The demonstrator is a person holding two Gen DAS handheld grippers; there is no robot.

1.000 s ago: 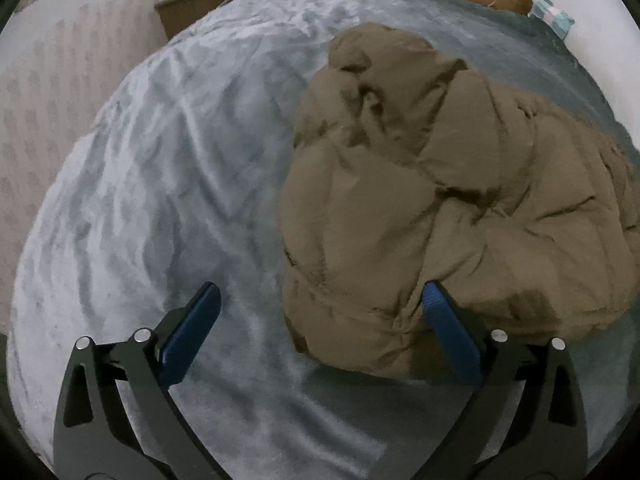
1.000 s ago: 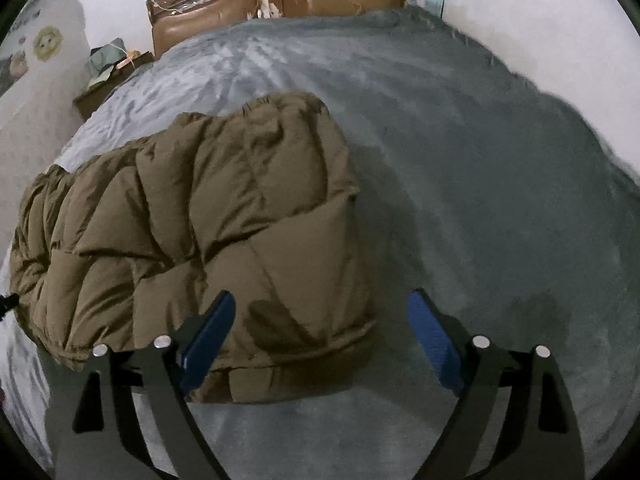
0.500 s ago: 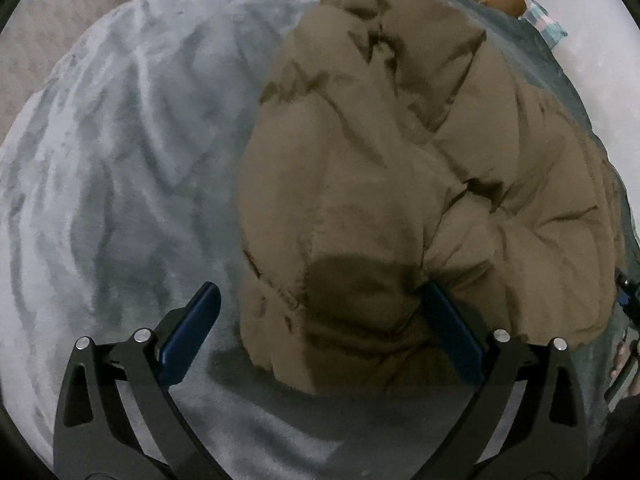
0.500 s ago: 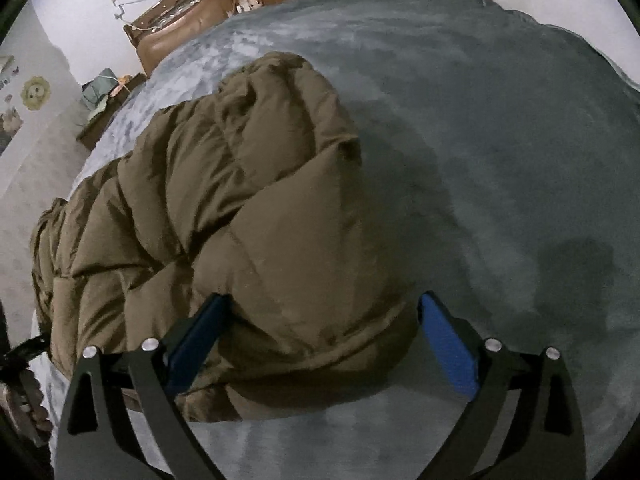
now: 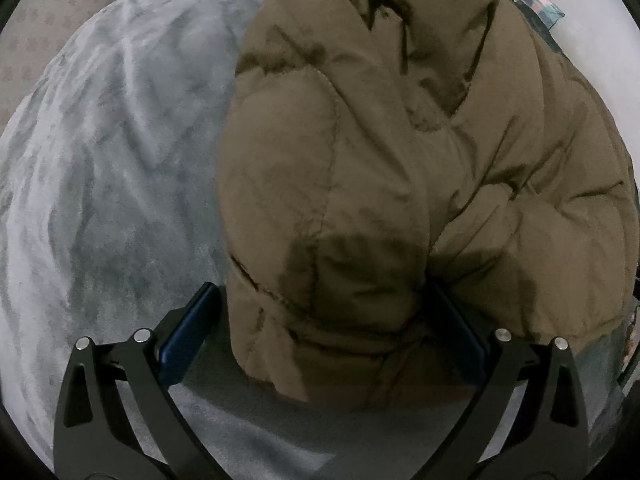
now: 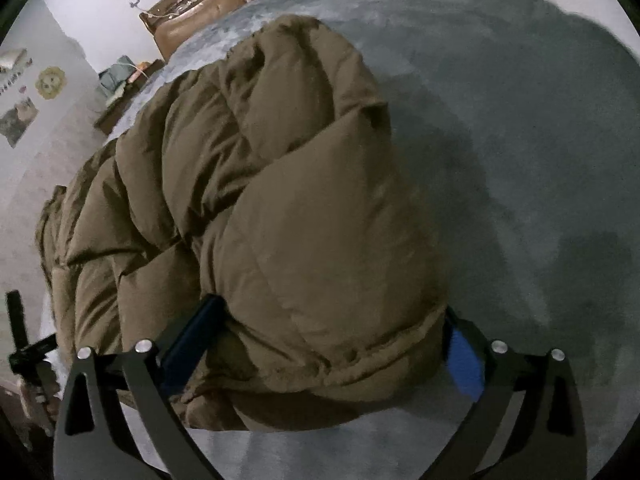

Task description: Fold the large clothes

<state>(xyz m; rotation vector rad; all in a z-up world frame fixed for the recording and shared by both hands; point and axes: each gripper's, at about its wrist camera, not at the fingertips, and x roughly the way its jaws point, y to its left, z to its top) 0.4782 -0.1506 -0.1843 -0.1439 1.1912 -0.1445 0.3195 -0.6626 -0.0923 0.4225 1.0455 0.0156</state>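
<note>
The right gripper (image 6: 328, 344), jaws just opened wide, straddles the brown jacket's (image 6: 280, 208) end on the bed (image 6: 540, 140); the left gripper (image 5: 324, 332) gapes around its other end.

The left hand-held gripper (image 5: 324, 336), black-framed with blue pads, points steeply downward with its jaws spread wide. The right hand-held gripper (image 6: 336, 340), of the same build, also tilts steeply down; its jaws have just been opening and now stand wide, padded brown cloth bulging between them.
</note>
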